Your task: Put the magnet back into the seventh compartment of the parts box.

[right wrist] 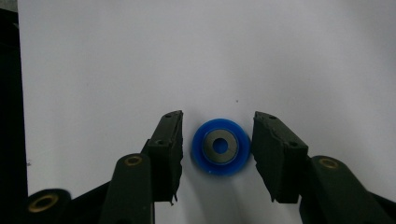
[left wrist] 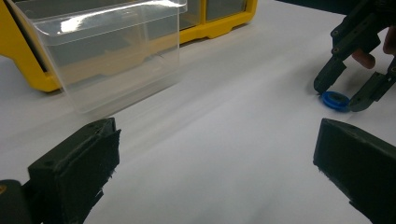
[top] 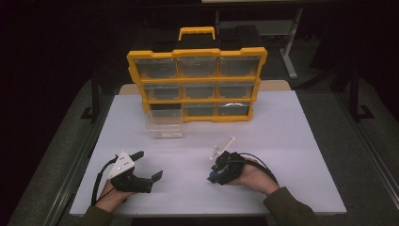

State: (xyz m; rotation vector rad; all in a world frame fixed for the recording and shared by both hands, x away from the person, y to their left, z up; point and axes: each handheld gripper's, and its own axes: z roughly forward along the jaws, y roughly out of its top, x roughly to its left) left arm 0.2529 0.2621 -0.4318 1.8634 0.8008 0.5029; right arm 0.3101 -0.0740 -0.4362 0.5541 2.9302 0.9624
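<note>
The disc (right wrist: 220,146) is a small round blue piece with a grey metal ring set in its middle and a hole through the centre, showing blue in the right gripper view. It lies flat on the white table (top: 291,141), in the near half, at about 5 o'clock from the clear bin (top: 163,123) and well apart from it.

The right gripper (right wrist: 218,149) points down over the disc with one jaw on each side, at 3 and 9 o'clock of it. The jaws are partly closed; the right-hand jaw looks to be at the disc's rim, while a thin strip of table shows between the disc and the other jaw, so no firm grip is seen.

The left gripper (left wrist: 215,177) rests near the table's front edge, at 9 o'clock from the right one, jaws wide apart and holding nothing.

The bin stands just in front of the yellow organizer (top: 196,84), below its lower-left slot.
</note>
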